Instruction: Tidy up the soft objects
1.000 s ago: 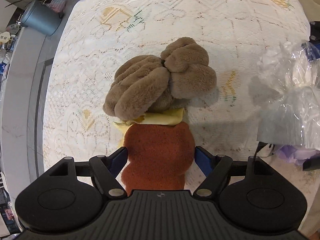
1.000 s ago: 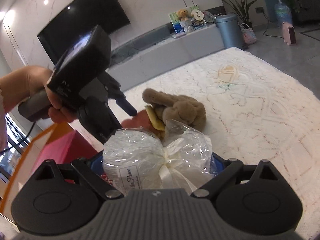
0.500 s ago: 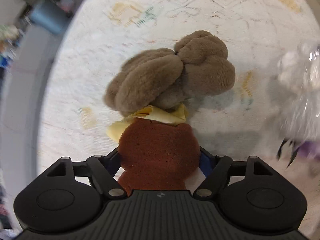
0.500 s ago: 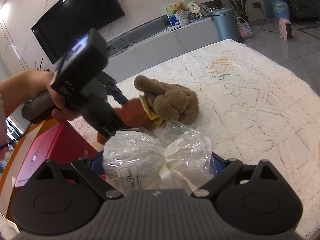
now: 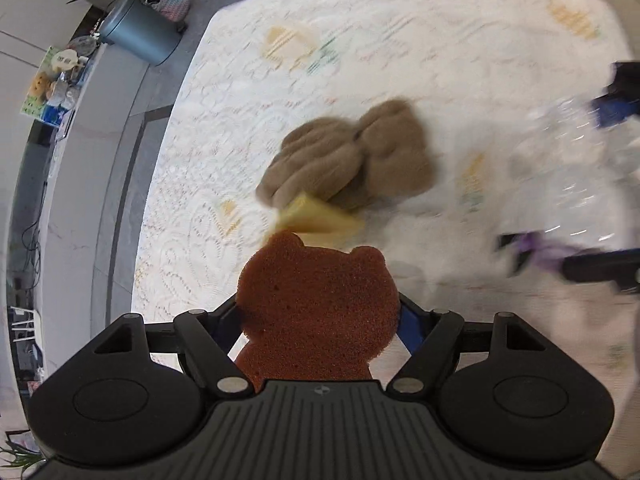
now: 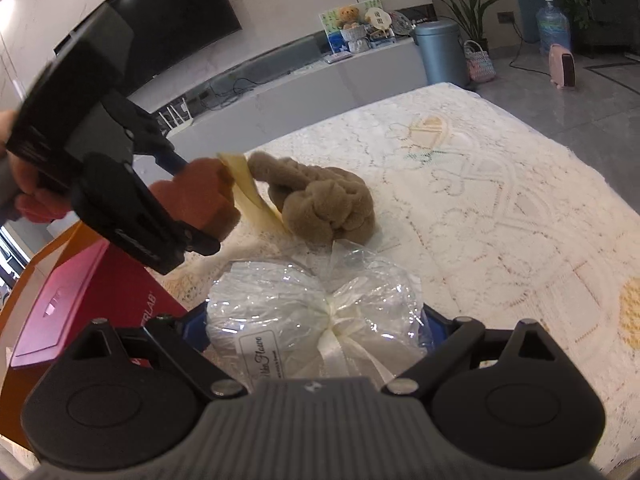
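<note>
Rust-brown bear-shaped sponge sits clamped between the wide-set jaws of the L gripper, now lifted clear of the lace tablecloth vs 1 s ago, when it lay by the yellow cloth; so pickup looks done, carry next. Brown plush lies mid-table, table edge to its left, open room beyond. R gripper grips the cellophane-wrapped bundle, unmoved, red box below-left.

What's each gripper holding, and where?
Left gripper: brown bear-shaped sponge, pinched across its sides. Right gripper: cellophane-wrapped white bundle, across its sides.
</note>
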A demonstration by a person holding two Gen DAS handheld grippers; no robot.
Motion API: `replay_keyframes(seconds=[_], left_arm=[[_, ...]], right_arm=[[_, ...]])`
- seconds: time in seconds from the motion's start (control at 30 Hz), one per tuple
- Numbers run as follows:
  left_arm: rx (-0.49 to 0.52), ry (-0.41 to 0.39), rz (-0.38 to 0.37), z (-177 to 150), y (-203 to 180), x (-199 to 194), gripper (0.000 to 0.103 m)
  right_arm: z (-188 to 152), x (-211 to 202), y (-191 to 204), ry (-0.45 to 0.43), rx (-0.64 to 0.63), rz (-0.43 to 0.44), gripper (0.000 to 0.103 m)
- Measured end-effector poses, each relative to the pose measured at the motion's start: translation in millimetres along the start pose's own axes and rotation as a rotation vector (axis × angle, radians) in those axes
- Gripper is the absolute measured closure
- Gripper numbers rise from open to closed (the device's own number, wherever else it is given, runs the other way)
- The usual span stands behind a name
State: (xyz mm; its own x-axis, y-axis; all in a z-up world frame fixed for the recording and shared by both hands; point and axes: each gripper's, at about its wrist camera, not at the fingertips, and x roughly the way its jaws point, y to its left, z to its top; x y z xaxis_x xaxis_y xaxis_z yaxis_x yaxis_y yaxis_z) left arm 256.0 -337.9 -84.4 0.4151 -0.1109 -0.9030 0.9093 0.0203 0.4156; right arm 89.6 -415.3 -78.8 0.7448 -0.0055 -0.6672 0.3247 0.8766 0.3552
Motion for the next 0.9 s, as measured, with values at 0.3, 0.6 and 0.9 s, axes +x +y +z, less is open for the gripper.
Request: replay_keyframes(seconds=[0.3,0.6,0.9], left_arm=[[-0.017,-0.084,0.16,9,-6,-64,0.016],[-0.524,-0.21,0.251,-32,19,-155,0.016],[-0.817,-0.41,0.371,-134,-4,-229,0.016]], right_arm=[[5,-16,-5,-0.036,0.004,0.034,0.01],[17,-45,5,-0.109,-0.015,0.048,0.01],[25,-86,46,-0.204,-0.09,0.056,0.01]])
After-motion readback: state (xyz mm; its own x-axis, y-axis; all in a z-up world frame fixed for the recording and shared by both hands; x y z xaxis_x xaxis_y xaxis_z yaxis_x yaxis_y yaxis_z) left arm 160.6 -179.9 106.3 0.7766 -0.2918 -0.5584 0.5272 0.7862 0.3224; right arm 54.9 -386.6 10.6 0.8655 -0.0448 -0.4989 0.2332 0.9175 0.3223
